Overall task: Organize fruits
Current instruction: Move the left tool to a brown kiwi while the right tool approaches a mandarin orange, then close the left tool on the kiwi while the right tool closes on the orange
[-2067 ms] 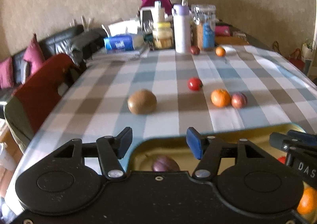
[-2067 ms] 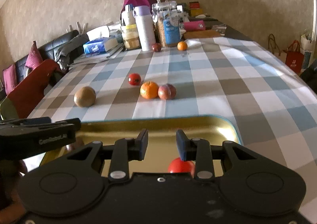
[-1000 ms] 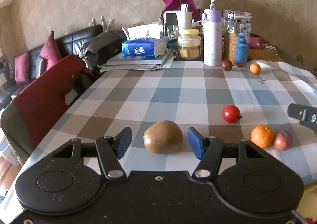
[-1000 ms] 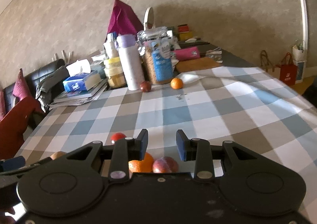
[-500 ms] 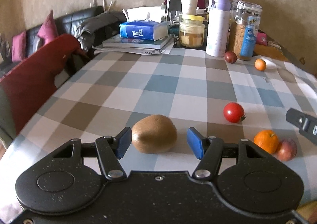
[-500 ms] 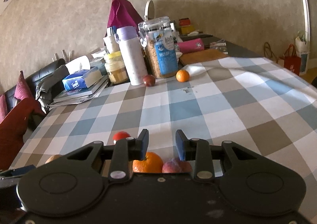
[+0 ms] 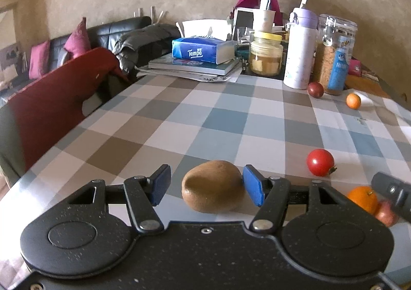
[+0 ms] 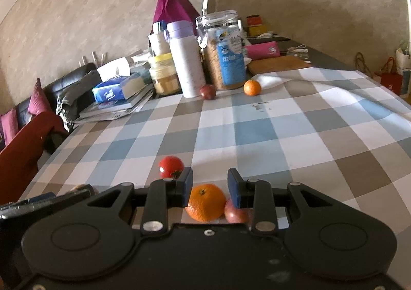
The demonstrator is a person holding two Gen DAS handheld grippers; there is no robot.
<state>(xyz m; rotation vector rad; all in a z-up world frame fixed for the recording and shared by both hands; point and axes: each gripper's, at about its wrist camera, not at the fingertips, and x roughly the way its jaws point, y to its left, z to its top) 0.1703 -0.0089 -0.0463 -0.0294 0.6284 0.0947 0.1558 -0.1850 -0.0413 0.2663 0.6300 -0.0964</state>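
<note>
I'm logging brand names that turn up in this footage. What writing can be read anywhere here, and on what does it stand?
"Tempo": on the blue tissue pack lying on the stack of books.
Blue label on the glass jar: has print, too blurred to read.
Pink pouch: white marks, too small to read.
Nothing else legible.

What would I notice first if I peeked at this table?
Probably the brown kiwi, lying right between the left gripper's blue fingers on the checked tablecloth. Next, the bright orange between the right gripper's fingers, with a reddish fruit against it and a red tomato just beyond.
</note>
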